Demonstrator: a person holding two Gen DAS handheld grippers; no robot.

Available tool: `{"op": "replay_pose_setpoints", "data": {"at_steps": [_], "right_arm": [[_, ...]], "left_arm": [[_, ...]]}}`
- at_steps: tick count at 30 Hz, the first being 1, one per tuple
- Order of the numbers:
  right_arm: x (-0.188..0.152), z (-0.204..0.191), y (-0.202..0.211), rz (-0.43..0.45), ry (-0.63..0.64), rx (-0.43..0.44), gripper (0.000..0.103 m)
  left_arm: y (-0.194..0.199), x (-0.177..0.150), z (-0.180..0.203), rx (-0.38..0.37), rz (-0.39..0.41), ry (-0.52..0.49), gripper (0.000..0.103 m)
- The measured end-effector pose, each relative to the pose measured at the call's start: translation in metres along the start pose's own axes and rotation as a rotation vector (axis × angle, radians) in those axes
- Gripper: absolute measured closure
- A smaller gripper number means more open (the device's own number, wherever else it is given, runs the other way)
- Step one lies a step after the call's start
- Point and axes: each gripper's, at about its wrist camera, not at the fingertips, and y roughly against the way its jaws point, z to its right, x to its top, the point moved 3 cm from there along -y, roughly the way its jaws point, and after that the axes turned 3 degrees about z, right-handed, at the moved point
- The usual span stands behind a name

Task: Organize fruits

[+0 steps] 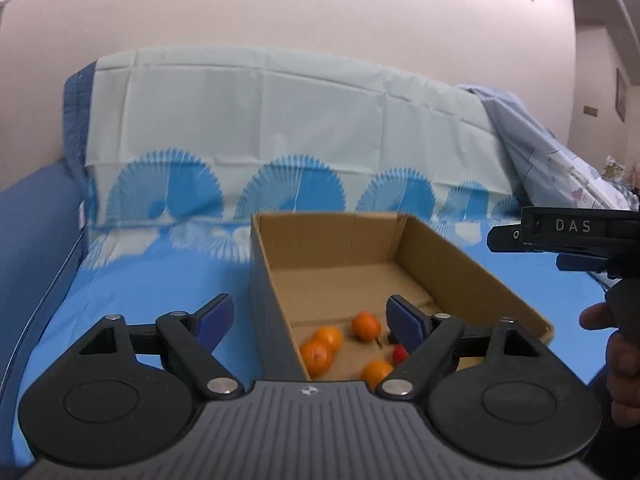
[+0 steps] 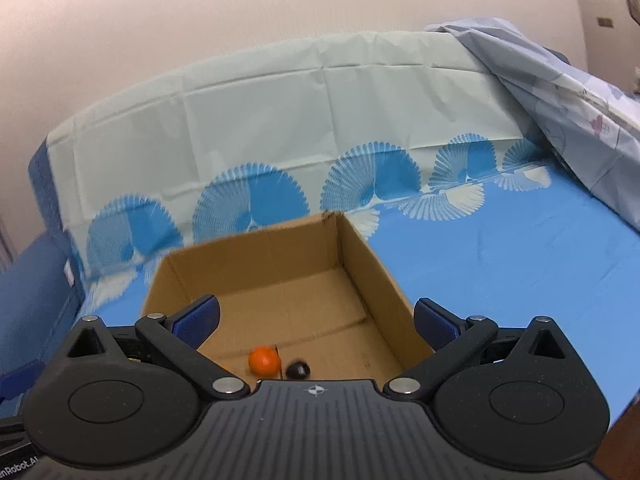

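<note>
An open cardboard box point(image 1: 460, 264) stands on the blue bed cover. Several oranges lie on its near floor, among them one with a stem point(image 1: 366, 325) and one by the left wall point(image 1: 316, 354). A small red fruit point(image 1: 399, 354) peeks out behind my right finger. My left gripper point(image 1: 310, 312) hovers open over the box's near left corner, holding nothing. In the right wrist view the same box point(image 2: 368, 276) shows one orange point(image 2: 264, 360) and a dark round fruit point(image 2: 298, 369). My right gripper point(image 2: 316, 312) is open and empty above them.
A white and blue patterned sheet point(image 1: 280, 120) drapes the headboard behind the box. A crumpled pale quilt point(image 2: 580, 112) lies at the right. The right tool's black body point(image 1: 568, 232) and a hand point(image 1: 620, 360) reach in from the right edge.
</note>
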Motion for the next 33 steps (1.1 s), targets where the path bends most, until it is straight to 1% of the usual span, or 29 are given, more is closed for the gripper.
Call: {"op": "replay_pose_setpoints", "data": {"at_steps": [1, 3, 6, 8, 9, 12, 15, 19, 25, 33], "right_arm": [[-0.002, -0.001, 0.004, -0.006, 0.016, 0.004, 0.001], [-0.007, -0.001, 0.012, -0.020, 0.042, 0.010, 0.001], [-0.018, 0.000, 0.012, -0.085, 0.060, -0.009, 0.001], [-0.025, 0.002, 0.007, -0.132, 0.054, -0.032, 0.001], [-0.027, 0.004, 0.005, -0.148, 0.050, -0.037, 0.001], [-0.032, 0.007, 0.002, -0.167, 0.044, -0.033, 0.001], [-0.035, 0.008, -0.004, -0.190, 0.051, -0.025, 0.001], [-0.036, 0.008, -0.005, -0.185, 0.066, -0.028, 0.001], [-0.037, 0.003, -0.005, -0.183, 0.097, -0.008, 0.001], [-0.038, -0.002, -0.004, -0.176, 0.133, -0.008, 0.001]], "left_arm": [[0.005, -0.003, 0.002, 0.009, -0.009, 0.013, 0.000], [0.010, -0.010, 0.003, 0.031, -0.040, 0.057, 0.000], [0.006, -0.024, 0.005, 0.085, -0.131, 0.120, 0.000], [-0.002, -0.028, 0.009, 0.089, -0.183, 0.119, 0.000], [-0.006, -0.028, 0.011, 0.083, -0.192, 0.107, 0.000], [-0.015, -0.029, 0.014, 0.101, -0.193, 0.071, 0.000], [-0.025, -0.031, 0.010, 0.121, -0.216, 0.079, 0.000], [-0.027, -0.033, 0.006, 0.145, -0.222, 0.084, 0.000], [-0.028, -0.034, 0.009, 0.139, -0.228, 0.073, 0.000], [-0.030, -0.036, 0.010, 0.136, -0.238, 0.070, 0.000]]}}
